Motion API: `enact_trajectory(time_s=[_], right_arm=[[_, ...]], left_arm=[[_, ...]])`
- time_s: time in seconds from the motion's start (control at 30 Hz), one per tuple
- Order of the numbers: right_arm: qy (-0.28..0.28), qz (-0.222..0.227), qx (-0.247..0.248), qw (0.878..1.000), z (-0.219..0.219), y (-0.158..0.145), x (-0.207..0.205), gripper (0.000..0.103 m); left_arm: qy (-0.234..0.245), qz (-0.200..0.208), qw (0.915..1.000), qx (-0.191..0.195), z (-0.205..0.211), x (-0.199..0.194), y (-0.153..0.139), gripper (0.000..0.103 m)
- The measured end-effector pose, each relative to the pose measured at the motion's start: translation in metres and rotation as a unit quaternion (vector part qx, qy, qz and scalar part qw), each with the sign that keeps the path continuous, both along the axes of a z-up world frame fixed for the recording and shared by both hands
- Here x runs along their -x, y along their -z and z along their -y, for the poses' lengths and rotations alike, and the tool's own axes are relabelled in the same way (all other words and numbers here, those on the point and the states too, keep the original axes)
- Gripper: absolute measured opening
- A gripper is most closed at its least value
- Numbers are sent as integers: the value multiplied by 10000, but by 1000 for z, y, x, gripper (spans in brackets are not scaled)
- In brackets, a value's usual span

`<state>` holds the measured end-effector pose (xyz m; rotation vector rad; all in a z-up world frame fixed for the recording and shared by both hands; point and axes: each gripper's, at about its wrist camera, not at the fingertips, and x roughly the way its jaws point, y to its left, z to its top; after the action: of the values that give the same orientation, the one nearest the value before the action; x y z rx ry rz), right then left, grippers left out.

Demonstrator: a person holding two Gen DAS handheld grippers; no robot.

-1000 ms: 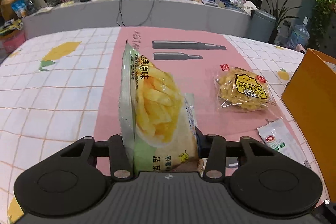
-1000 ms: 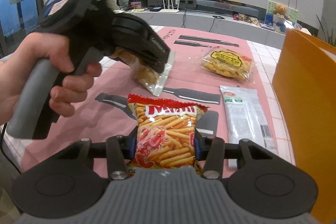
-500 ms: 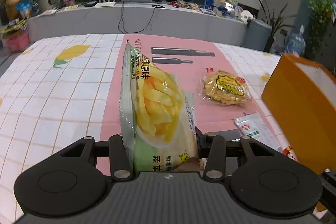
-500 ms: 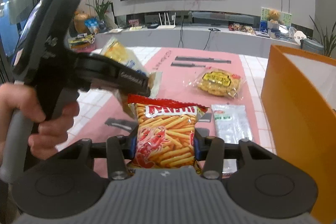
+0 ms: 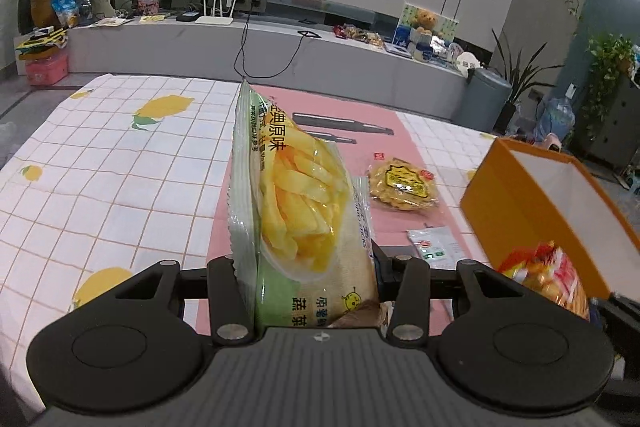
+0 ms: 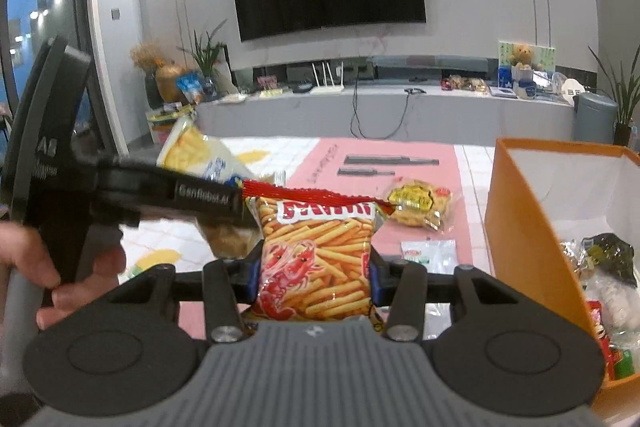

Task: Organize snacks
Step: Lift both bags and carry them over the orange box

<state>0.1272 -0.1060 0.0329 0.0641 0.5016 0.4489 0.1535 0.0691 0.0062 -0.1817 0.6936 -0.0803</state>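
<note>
Left wrist view: the left gripper (image 5: 314,283) has its jaws closed on the lower end of a green-and-yellow potato-stick bag (image 5: 296,203), which stands upright above the bench (image 5: 100,179), clear of the pink mat (image 5: 384,223). The right wrist view shows the right gripper (image 6: 314,283) with its jaws clamped on the two sides of a red shrimp-stick bag (image 6: 316,251), also held in the air, just left of the open orange box (image 6: 528,227). Several packets already lie inside that box.

Both bags look light, puffed with air and slick, so they should give under pressure. A hard squeeze could crush the brittle sticks or burst a seam. A hold at the crimped edge or low on the side, as here, seems the safest; the free top of each bag will probably flop and sway when carried.

On the mat, a round yellow cracker packet (image 5: 402,185) and a flat white sachet (image 5: 434,247) lie apart from each other, near the box wall. They appear to be what is left to gather. The sachet lies thin and flat against the mat, so it may be awkward to pinch from above.
</note>
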Motion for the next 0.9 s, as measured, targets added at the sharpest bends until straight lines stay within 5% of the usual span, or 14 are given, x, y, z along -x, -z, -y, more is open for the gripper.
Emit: enact_trajectory(time_s=[0.5,0.9], right_arm=[[676,562,-242,9958,81,-63,11,46],[1283,-287,227,9911,136,-42,-25,46]], left_arm=[[631,448,9962,397,51,20,-44,51],[1084,448,9906,708,98,-1,-34,51]])
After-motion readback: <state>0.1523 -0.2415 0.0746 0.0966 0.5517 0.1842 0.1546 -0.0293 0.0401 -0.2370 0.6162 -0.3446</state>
